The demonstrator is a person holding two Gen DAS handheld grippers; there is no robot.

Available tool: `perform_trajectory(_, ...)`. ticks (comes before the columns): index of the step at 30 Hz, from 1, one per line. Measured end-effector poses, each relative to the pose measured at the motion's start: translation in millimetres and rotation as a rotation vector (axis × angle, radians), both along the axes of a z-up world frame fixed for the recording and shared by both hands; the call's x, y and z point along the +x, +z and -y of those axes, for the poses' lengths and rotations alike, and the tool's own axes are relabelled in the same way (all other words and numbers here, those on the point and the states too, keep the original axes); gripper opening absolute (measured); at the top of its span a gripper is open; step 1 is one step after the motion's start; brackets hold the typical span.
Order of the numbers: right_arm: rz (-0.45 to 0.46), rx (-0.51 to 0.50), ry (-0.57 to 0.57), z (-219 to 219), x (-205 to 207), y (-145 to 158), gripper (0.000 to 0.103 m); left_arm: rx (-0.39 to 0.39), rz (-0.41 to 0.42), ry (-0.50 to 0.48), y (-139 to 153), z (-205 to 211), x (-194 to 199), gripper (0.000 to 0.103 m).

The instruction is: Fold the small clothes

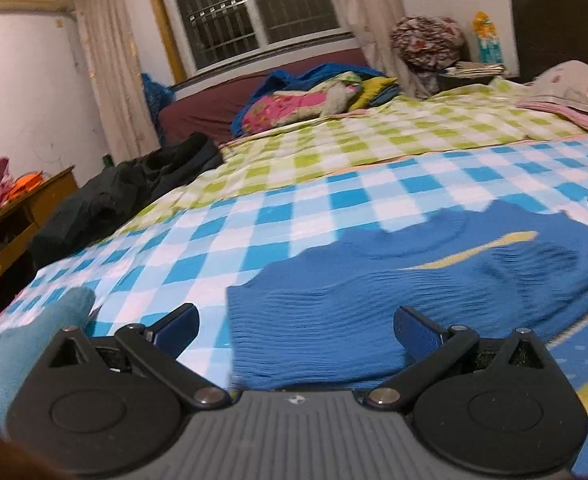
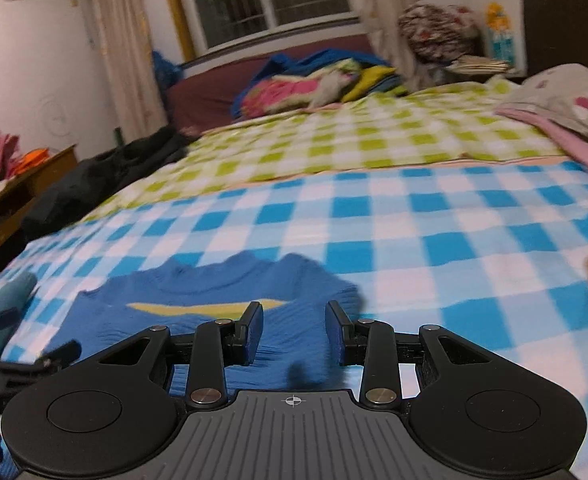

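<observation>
On checked bedsheet [image 1: 334, 196]: blue sweater [image 1: 374, 304], no legible writing.

Both my wrist views are lit by warm indoor light; a ceiling lamp reflects as glare in the dark window [image 1: 249, 4] far ahead of my left gripper [image 1: 296, 330]. Fisheye distortion bends the walls and leaves dark corners at the frame edges. Motion blur smears the blue sweater [image 1: 394, 292] ahead of the left fingers, and softens the checked bedspread [image 2: 434, 232] beyond my right gripper [image 2: 294, 334]. A soft shadow falls on the sweater beneath the right fingers.
</observation>
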State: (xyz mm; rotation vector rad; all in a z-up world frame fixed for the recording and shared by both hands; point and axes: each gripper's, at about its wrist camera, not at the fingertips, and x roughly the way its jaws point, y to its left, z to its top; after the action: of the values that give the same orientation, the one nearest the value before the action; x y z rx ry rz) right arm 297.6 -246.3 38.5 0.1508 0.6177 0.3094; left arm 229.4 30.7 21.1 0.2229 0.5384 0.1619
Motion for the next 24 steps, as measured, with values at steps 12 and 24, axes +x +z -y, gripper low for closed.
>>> perform_trajectory(12,-0.105,-0.107,-0.039,-21,28,-32,0.033,-0.055,-0.057,0.096,-28,-48,10,0.103)
perform_trajectory(24,-0.095,-0.186,-0.002,-53,33,-36,0.033,-0.064,-0.082,0.085,-29,-57,18,0.103)
